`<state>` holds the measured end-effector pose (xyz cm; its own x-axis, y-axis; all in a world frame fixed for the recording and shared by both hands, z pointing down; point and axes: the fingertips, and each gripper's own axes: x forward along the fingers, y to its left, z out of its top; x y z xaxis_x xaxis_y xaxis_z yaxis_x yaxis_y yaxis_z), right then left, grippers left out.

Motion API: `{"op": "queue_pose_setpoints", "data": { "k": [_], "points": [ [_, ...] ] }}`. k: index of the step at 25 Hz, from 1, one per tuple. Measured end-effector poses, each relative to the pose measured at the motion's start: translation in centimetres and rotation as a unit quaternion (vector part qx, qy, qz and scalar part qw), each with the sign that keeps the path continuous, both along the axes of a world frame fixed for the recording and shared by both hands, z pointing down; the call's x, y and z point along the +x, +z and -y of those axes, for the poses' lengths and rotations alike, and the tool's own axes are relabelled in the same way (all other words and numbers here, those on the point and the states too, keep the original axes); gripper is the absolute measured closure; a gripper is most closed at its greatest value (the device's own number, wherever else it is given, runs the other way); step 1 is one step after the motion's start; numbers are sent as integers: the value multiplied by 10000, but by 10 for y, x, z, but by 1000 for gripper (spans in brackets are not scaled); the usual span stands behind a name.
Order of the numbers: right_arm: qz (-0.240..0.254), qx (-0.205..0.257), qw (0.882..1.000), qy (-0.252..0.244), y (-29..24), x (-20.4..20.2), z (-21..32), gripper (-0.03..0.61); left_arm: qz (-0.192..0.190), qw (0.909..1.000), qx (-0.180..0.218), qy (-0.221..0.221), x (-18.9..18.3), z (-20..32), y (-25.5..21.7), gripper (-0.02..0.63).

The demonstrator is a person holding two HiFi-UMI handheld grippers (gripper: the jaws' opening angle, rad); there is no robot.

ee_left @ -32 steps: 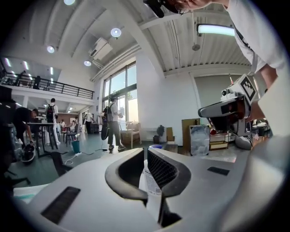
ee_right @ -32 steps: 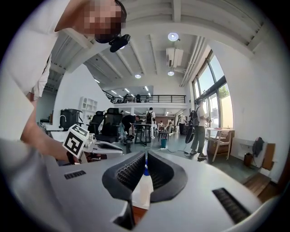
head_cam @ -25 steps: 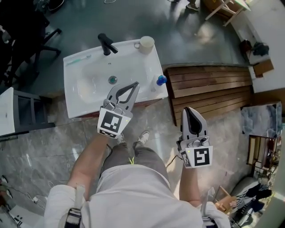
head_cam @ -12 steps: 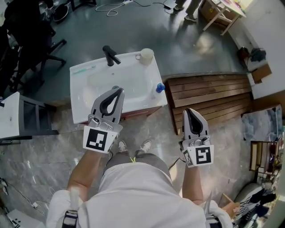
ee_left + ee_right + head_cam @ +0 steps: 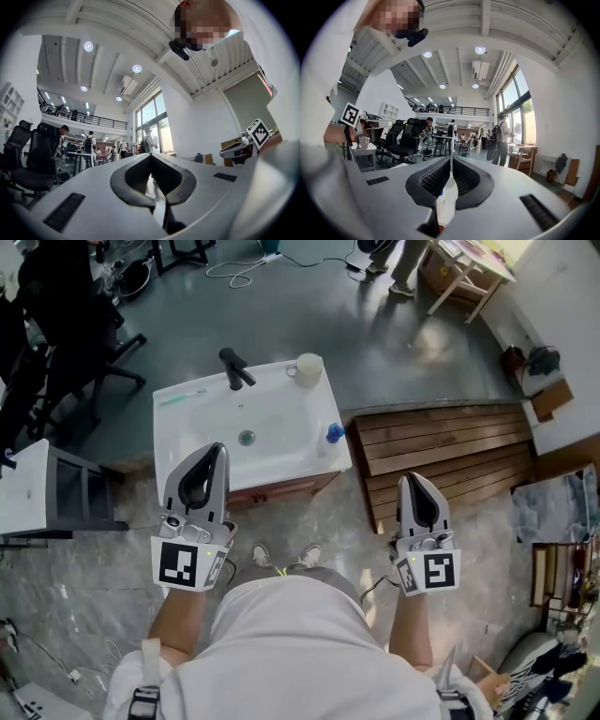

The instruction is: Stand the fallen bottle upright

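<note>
Left gripper point(image 5: 218, 448) and right gripper point(image 5: 413, 479) were both closed, holding nothing. 1 bottle point(image 5: 335, 433) stood, blue cap uppermost, on the sink's point(image 5: 173, 437) right rim, well apart from both.

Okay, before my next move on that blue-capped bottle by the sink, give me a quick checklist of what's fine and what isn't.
1. Left gripper empty: ok, jaws together on nothing.
2. Right gripper empty: ok, jaws together on nothing.
3. Jaws open for a grasp: not ok, both are shut.
4. Bottle in sight: ok, at the right edge of the sink.
5. Bottle upright: cannot tell; from above only its blue cap shows.
6. Gripper at the bottle: not ok, both are apart from it.
</note>
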<state>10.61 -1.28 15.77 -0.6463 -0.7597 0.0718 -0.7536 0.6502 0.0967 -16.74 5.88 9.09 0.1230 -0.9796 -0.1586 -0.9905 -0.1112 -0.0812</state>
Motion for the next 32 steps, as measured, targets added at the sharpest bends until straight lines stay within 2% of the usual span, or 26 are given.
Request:
{"op": "queue_pose_setpoints", "data": {
  "k": [9, 17, 32],
  "points": [
    [165, -33, 9999, 31, -1, 9, 3, 537, -16, 9999, -48, -162, 2, -5, 1, 595],
    [57, -117, 9999, 61, 8, 14, 2, 537, 12, 9999, -95, -80, 10, 6, 8, 595],
    [-8, -106, 9999, -93, 11, 0, -1, 537, 63, 9999, -156, -14, 10, 12, 9, 595]
  ]
}}
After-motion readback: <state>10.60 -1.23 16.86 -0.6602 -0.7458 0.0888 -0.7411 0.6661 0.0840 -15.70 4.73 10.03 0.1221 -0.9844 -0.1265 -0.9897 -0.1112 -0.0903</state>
